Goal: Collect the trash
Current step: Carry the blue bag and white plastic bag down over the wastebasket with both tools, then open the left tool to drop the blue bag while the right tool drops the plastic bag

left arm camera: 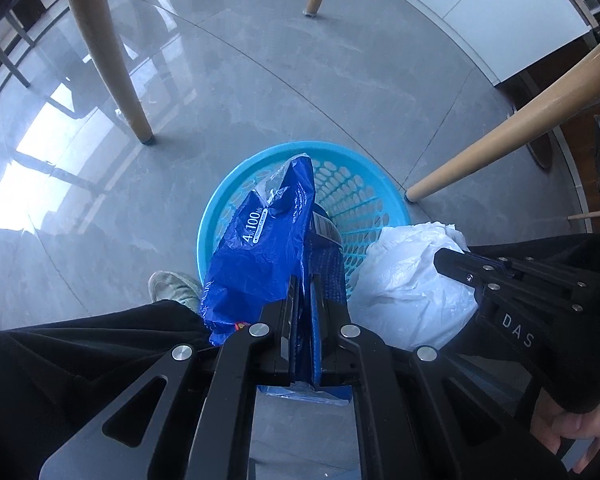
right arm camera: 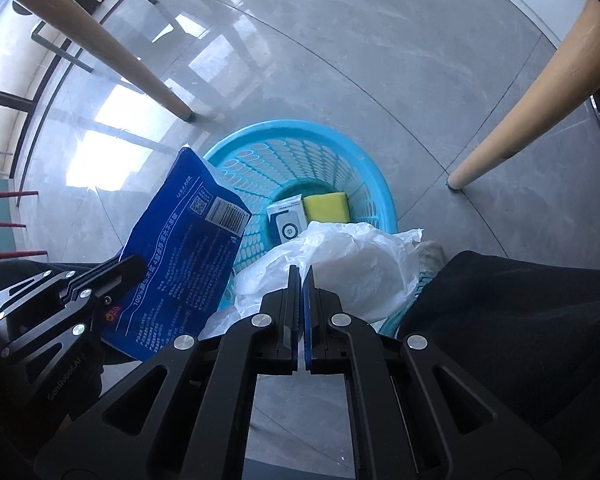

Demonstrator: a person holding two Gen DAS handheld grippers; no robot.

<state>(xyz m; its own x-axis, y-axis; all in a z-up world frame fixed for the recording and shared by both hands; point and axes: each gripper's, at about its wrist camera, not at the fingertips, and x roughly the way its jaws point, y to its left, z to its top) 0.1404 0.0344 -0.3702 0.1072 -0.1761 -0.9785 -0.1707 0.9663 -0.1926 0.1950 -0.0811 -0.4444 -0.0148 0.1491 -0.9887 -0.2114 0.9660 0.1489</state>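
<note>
A light blue mesh basket [left arm camera: 374,184] [right arm camera: 300,128] stands on the grey floor right below both grippers. My left gripper [left arm camera: 306,280] is shut on a crumpled blue plastic package [left arm camera: 256,248], which hangs over the basket's left rim. In the right wrist view that package [right arm camera: 184,248] and the left gripper [right arm camera: 134,266] show at left. My right gripper [right arm camera: 302,270] is shut on a white plastic bag [right arm camera: 352,264] over the basket's near rim; the left wrist view shows the bag [left arm camera: 408,280] and the right gripper [left arm camera: 440,258]. A white box [right arm camera: 286,216] and a yellow sponge [right arm camera: 326,206] lie inside.
Slanted wooden furniture legs stand around the basket [left arm camera: 112,60] [left arm camera: 500,140] [right arm camera: 532,120] [right arm camera: 100,48]. A person's black trouser leg [left arm camera: 80,356] and pale shoe [left arm camera: 170,286] are close beside the basket. A red chair frame [right arm camera: 4,224] is at far left.
</note>
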